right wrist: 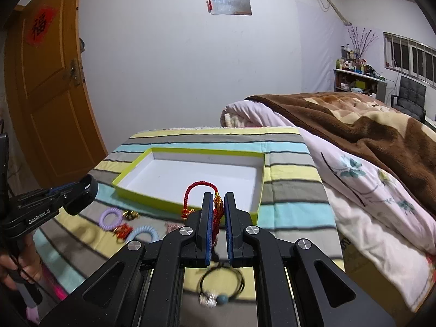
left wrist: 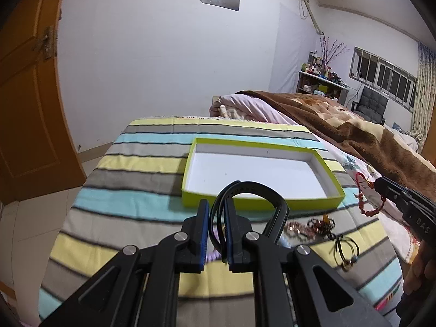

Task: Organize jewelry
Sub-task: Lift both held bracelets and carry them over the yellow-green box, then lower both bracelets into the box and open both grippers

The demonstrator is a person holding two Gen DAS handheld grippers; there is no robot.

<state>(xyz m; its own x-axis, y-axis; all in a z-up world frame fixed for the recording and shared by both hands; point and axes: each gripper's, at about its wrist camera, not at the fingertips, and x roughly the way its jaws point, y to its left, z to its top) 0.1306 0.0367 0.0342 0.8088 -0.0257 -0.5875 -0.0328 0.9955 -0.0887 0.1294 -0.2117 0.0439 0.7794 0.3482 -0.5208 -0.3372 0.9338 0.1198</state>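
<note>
Left wrist view: the left claw (left wrist: 216, 218) is pinched on a black band (left wrist: 253, 190), whose loop stands up just ahead of the tips and curls to their right. The band is held raised, in line with the near wall of the green tray (left wrist: 261, 203), which lies just beyond the claw; the empty white floor suggests that the band is meant to be dropped there. To the right of the claw a heap of small jewelry (left wrist: 318, 224) lies on the striped tabletop (left wrist: 130, 179), not yet sorted. The pieces in it are tangled and blurred and cannot be told apart.

In the right wrist view the right claw (right wrist: 218, 209) is closed on a red cord bracelet (right wrist: 196, 190), with the cord arching up to the left of the tips, just short of the tray. How much of the bracelet hangs below is hidden by the claw. To its left coil bands (right wrist: 110, 219) lie on the cloth; beneath it a dark ring with a bead (right wrist: 222, 286) is seen, blurred.
</note>
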